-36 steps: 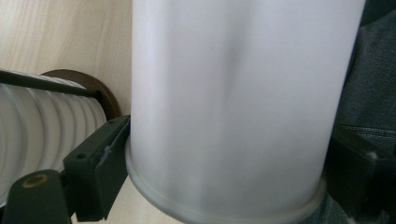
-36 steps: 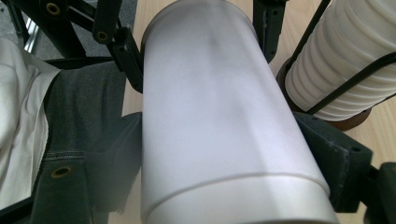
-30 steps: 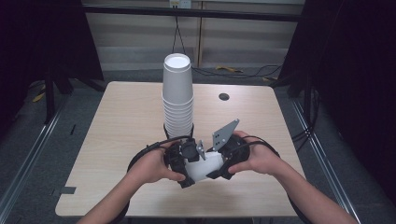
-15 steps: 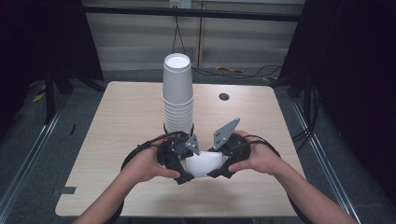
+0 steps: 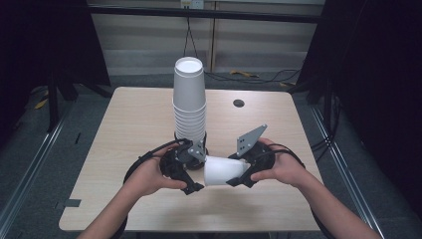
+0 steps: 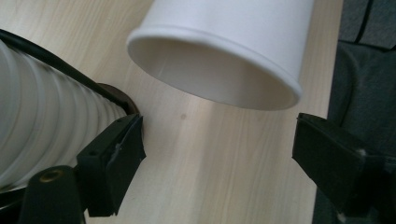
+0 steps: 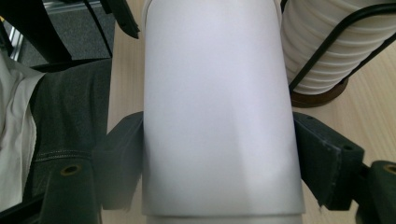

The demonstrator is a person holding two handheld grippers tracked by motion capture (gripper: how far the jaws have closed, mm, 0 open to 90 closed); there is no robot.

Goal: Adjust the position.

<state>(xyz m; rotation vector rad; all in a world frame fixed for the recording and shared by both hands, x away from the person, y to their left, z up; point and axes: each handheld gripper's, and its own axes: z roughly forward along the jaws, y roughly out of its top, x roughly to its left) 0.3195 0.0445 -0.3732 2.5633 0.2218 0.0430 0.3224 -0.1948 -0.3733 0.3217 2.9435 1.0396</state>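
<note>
A white paper cup point(image 5: 224, 172) lies on its side in the air above the table's front, held between the two hands. My right gripper point(image 5: 235, 171) is shut on the cup's body point(image 7: 219, 116), one black pad on each side. The cup's open mouth point(image 6: 224, 51) faces my left gripper point(image 6: 219, 144), which sits just left of the rim point(image 5: 198, 172). The left jaws have just been closing, but they stand apart with nothing between them. A tall stack of white cups point(image 5: 189, 99) stands upright right behind the grippers.
The stack point(image 7: 327, 46) sits in a black wire holder on a round brown base point(image 7: 322, 95). The pale wooden table point(image 5: 124, 129) has a small dark hole point(image 5: 238, 103) at the back right. Dark floor surrounds the table edges.
My left gripper has drawn back to the left, off the cup's mouth, so more of the cup shows between the hands. The right hand and the cup have stayed put.
</note>
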